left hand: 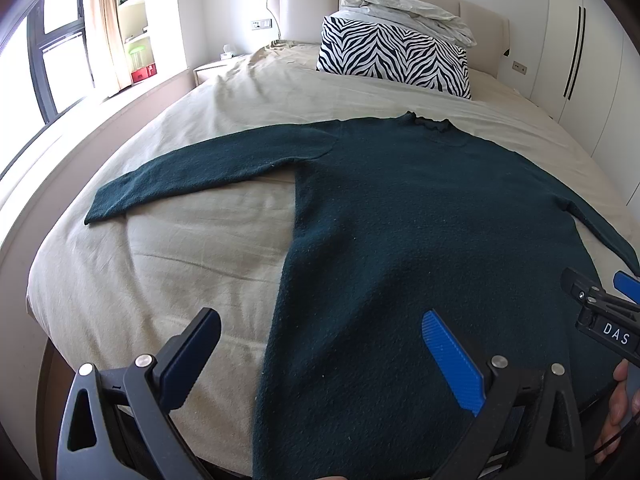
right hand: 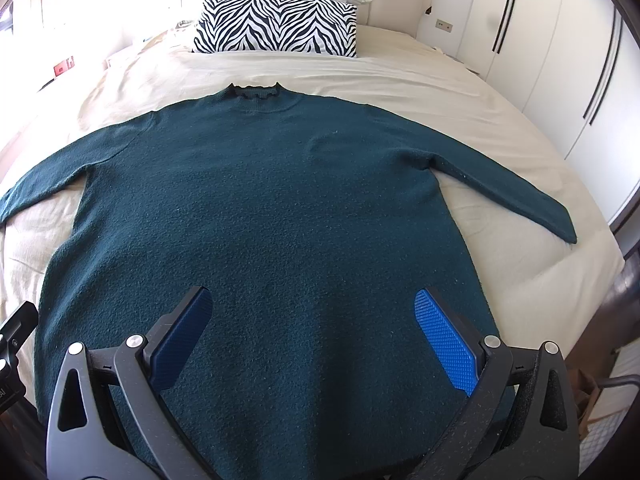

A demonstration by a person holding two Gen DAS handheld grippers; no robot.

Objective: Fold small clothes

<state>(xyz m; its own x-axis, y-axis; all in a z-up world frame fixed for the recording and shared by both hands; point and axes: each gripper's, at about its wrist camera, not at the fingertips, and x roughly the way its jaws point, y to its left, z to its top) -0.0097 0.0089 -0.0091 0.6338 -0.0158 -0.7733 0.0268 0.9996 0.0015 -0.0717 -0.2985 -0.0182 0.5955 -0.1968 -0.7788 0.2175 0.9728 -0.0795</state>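
A dark green knitted sweater [left hand: 400, 220] lies flat on the bed, front down or up I cannot tell, collar toward the headboard, both sleeves spread out; it also fills the right wrist view [right hand: 280, 200]. My left gripper [left hand: 320, 340] is open and empty, hovering over the sweater's left lower hem edge. My right gripper [right hand: 312, 320] is open and empty above the middle of the lower hem. The right gripper shows at the right edge of the left wrist view [left hand: 600, 304].
The beige bedsheet [left hand: 180, 248] covers the bed. A zebra-print pillow [left hand: 396, 56] with a crumpled white duvet [left hand: 412, 8] on it stands by the headboard. White wardrobe doors [right hand: 540, 40] are at the right, a window and shelves [left hand: 132, 24] at the left.
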